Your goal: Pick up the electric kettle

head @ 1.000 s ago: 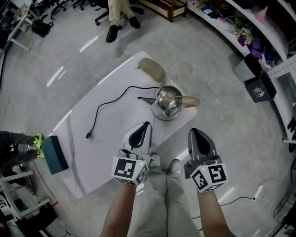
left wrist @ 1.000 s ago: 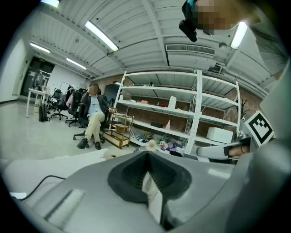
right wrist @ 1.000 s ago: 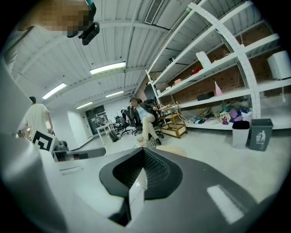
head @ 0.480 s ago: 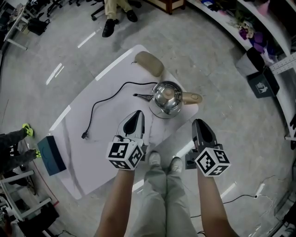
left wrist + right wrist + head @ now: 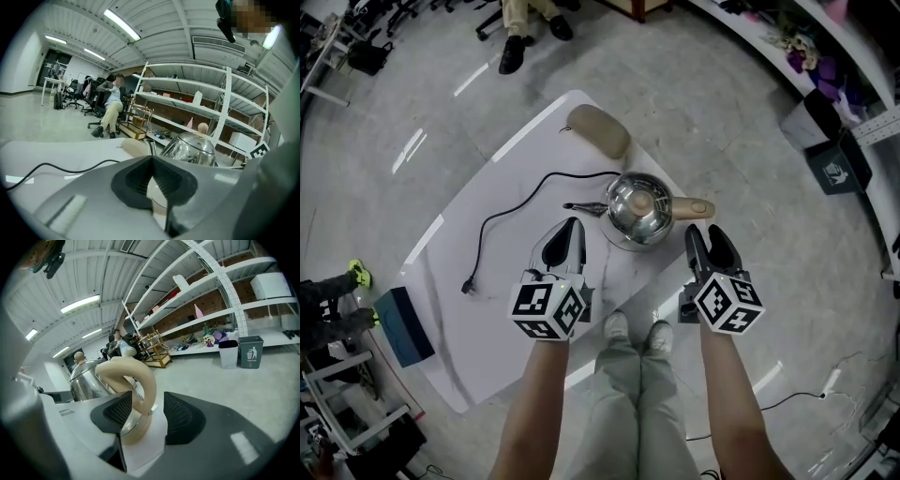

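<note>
The left gripper's (image 5: 152, 159) dark ribbed fingers (image 5: 133, 180) are seen closed tip to tip, with nothing held between them. Just beyond them, a steel electric kettle (image 5: 190, 149) with a beige lid knob (image 5: 202, 127) is set on the white counter (image 5: 42, 150). A black cord (image 5: 51, 168) is trailed leftward across the counter.

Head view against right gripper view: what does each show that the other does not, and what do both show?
Only the head view shows the black power cord and the left gripper. Only the right gripper view shows the ceiling lights, and that the beige handle stands between the right gripper's open tongs. Both show the electric kettle on the white table.
</note>
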`<state>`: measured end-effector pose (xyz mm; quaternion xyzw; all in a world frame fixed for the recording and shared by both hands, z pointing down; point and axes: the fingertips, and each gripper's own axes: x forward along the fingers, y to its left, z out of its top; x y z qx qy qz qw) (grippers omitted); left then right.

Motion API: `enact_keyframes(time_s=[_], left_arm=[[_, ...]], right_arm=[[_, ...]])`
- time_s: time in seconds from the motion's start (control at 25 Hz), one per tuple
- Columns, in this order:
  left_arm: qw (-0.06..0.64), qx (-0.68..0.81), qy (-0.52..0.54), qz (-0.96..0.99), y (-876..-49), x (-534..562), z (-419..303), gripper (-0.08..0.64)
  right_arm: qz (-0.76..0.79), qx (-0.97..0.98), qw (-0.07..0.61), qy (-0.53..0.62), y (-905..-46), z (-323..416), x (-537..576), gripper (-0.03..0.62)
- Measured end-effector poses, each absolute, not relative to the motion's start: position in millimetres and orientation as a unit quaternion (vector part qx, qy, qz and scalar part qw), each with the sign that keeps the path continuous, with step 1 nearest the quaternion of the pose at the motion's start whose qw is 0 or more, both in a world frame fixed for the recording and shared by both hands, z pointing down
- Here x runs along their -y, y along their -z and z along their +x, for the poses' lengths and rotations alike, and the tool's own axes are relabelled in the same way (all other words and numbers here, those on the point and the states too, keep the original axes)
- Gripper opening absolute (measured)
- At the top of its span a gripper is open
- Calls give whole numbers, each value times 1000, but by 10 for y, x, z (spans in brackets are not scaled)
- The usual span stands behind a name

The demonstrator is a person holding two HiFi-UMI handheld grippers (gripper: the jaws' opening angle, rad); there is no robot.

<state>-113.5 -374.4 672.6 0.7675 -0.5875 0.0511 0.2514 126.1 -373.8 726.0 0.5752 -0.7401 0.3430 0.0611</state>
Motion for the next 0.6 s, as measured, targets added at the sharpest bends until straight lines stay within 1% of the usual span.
enact_keyframes(time_s=[0.36, 0.48, 0.6], left_arm=[[240, 576, -54, 780, -6699, 3879, -1138, 2], [237, 574, -52, 782, -6680, 3890, -1128, 3], [235, 573, -52, 783, -6673, 3892, -1109, 2]], right_arm=[[576, 747, 65, -327, -7392, 1202, 4164, 230], [581, 746, 52, -321, -7390, 1171, 4234, 197], [582, 747, 21, -321, -7370, 1161, 4283, 153]])
